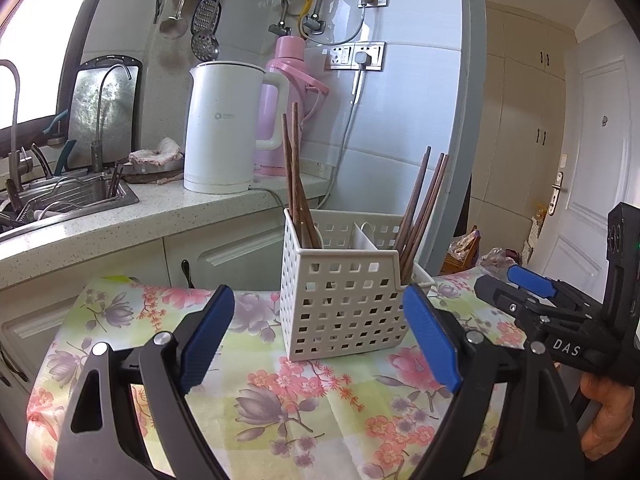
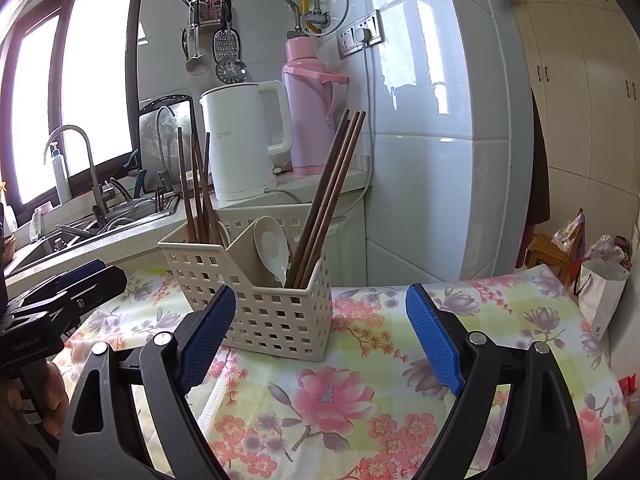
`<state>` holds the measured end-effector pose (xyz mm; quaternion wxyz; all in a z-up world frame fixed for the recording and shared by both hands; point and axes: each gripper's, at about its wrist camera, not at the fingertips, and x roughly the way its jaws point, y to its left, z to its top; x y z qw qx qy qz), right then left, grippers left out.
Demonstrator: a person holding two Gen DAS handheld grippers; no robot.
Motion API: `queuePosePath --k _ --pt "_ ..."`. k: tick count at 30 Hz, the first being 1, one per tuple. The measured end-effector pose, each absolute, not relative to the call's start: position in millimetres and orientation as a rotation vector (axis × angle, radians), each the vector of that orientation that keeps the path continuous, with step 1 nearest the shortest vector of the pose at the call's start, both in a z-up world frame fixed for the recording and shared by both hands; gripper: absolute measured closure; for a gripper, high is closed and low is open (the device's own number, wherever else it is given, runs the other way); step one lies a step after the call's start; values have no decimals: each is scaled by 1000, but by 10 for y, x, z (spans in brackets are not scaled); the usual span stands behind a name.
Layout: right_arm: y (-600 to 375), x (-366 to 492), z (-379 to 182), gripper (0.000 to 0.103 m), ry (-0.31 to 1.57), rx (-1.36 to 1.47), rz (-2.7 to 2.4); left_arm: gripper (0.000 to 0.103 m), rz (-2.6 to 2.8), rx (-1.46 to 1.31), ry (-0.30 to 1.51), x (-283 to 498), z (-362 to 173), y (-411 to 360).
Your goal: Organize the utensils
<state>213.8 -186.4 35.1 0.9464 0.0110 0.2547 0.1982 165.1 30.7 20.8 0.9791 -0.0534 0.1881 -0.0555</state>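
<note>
A white perforated utensil basket (image 1: 344,312) (image 2: 276,320) with a divider stands on the floral tablecloth (image 1: 304,408) (image 2: 360,392). Brown chopsticks lean in its left compartment (image 1: 294,184) (image 2: 196,188) and in its right compartment (image 1: 422,208) (image 2: 328,192). A white spoon (image 2: 272,246) rests beside the right chopsticks. My left gripper (image 1: 318,336) is open and empty just in front of the basket. My right gripper (image 2: 318,336) is open and empty, to the right of the basket; it also shows in the left wrist view (image 1: 516,284).
A counter behind the table carries a white kettle (image 1: 224,128) (image 2: 244,140) and a pink thermos (image 1: 288,92) (image 2: 312,108). A sink (image 1: 60,200) (image 2: 96,220) with dishes lies at the left. Bags (image 2: 600,280) stand at the right past the table edge.
</note>
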Motion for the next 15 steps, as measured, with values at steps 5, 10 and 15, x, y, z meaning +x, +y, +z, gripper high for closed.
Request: queuePosePath --k 5,10,15 --pt "-1861 2132 350 22 519 21 403 18 -126 -112 391 1659 211 313" --pt "-1864 2133 351 22 518 23 404 17 -128 -116 396 1667 219 322" --pt "-1862 2133 346 22 519 22 405 17 -123 -123 402 1675 213 336"
